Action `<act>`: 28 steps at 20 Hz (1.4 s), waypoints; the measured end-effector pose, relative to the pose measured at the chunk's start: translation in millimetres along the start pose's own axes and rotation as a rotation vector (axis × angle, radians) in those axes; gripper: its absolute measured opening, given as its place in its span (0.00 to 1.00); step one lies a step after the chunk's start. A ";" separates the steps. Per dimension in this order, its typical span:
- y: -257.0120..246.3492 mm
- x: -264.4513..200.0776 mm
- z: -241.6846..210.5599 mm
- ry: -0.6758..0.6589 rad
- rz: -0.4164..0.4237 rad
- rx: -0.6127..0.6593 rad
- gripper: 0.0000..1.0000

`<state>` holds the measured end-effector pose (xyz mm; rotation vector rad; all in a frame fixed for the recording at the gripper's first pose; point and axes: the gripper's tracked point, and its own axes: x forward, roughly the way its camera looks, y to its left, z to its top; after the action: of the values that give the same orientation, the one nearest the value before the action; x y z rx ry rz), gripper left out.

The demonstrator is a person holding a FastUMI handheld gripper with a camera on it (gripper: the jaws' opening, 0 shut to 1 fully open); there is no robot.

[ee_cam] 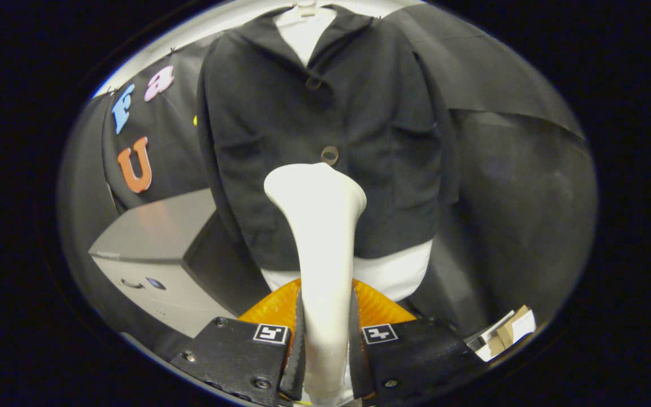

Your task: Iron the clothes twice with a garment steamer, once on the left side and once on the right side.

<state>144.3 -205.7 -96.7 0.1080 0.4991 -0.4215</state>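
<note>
Steamer (321, 237) in my gripper (325, 339): both fingers (296, 345) press on its white handle, one on each side, so my tool is closed tight on it. The steamer stands up between the fingers and gets wider at the top. Its wide white head points at the jacket (325, 135) and sits in front of the jacket's lower middle, just under the lower button (329, 154). I cannot tell if the head touches the cloth.

The jacket is dark and hangs on a white hanger (306, 8), right ahead of me, beyond the fingers. Another button (313, 83) sits higher up, near the collar. Something white (399, 277) shows under the jacket's bottom edge. An orange thing (277, 308) with ridges lies just behind my fingers, low down. To the left of the jacket stands a grey box (150, 249). Low on the right lie some bits of cardboard (506, 333).
</note>
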 end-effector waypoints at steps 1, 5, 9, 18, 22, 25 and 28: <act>-7.7 -4.2 17.6 -0.039 -0.015 0.013 0.35; -31.8 -26.5 93.8 -0.189 -0.046 0.057 0.35; -47.5 -44.7 160.4 -0.339 -0.060 0.068 0.35; -53.9 -83.2 299.6 -0.604 -0.015 0.051 0.35; -48.1 -81.6 335.7 -0.662 0.016 0.010 0.34; -51.8 -69.1 356.1 -0.659 -0.013 -0.002 0.35; -49.4 -58.9 361.8 -0.652 -0.019 -0.026 0.35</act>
<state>236.6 -302.0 248.4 -0.0618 -0.1367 -0.4411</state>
